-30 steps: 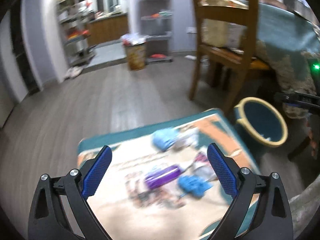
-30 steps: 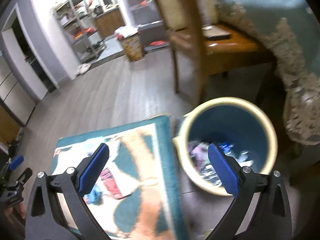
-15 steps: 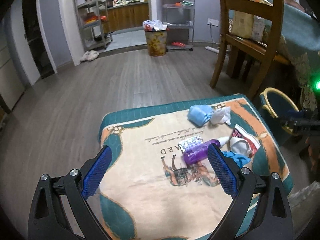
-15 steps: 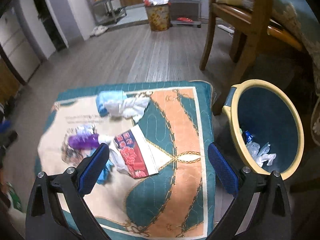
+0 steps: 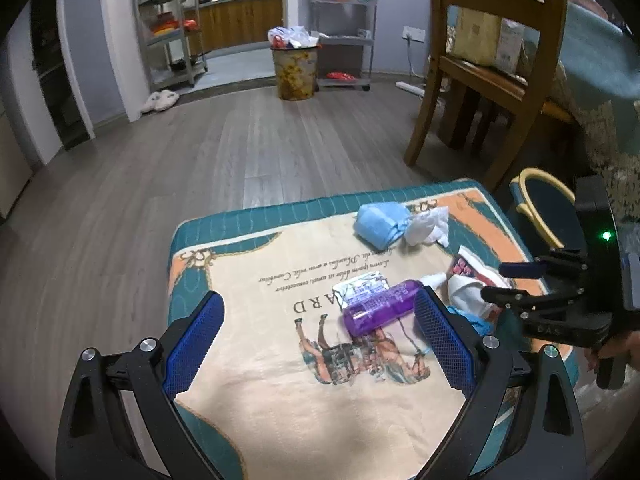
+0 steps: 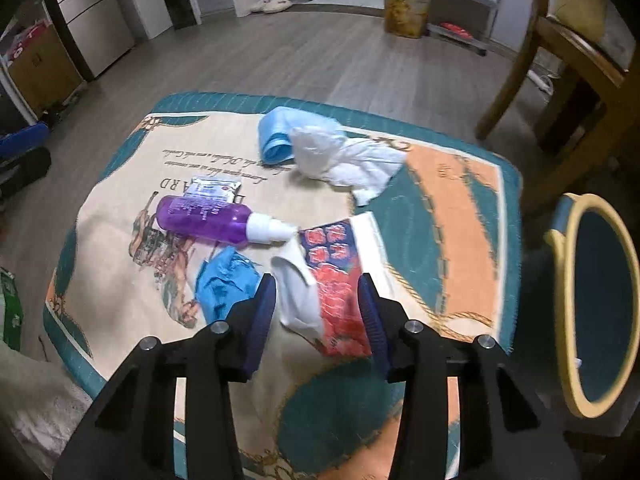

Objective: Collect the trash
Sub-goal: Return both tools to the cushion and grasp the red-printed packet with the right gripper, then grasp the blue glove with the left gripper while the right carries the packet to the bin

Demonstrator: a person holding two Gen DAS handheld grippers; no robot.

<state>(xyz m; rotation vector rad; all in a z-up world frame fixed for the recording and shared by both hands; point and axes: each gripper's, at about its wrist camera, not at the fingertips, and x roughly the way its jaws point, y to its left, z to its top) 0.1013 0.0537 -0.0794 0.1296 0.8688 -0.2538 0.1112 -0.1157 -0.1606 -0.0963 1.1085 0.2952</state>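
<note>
Trash lies on a printed cloth-covered stool (image 5: 248, 400) (image 6: 452, 216). A purple spray bottle (image 5: 380, 306) (image 6: 204, 218) lies on its side. A red-and-white wrapper (image 6: 340, 276) (image 5: 472, 276) lies under my right gripper (image 6: 316, 300), whose jaws are half closed around it without touching. A crumpled blue glove (image 6: 224, 284), a blue roll (image 5: 378, 224) (image 6: 280, 136), a white tissue (image 5: 426, 228) (image 6: 352, 160) and a small packet (image 5: 362, 288) (image 6: 212, 188) lie nearby. My left gripper (image 5: 316, 338) is open and empty above the stool. The right gripper also shows in the left wrist view (image 5: 520, 280).
A blue bin with a yellow rim (image 6: 596, 304) (image 5: 540, 196) stands on the floor right of the stool. A wooden chair (image 5: 492, 60) and a cloth-draped table (image 5: 600, 80) stand behind it. A full yellow bin (image 5: 294, 68) and shelves stand far back.
My right gripper swung from over the blue bin to the stool, came down over the red-and-white wrapper, and narrowed its jaws. My left gripper moved closer over the stool, still open.
</note>
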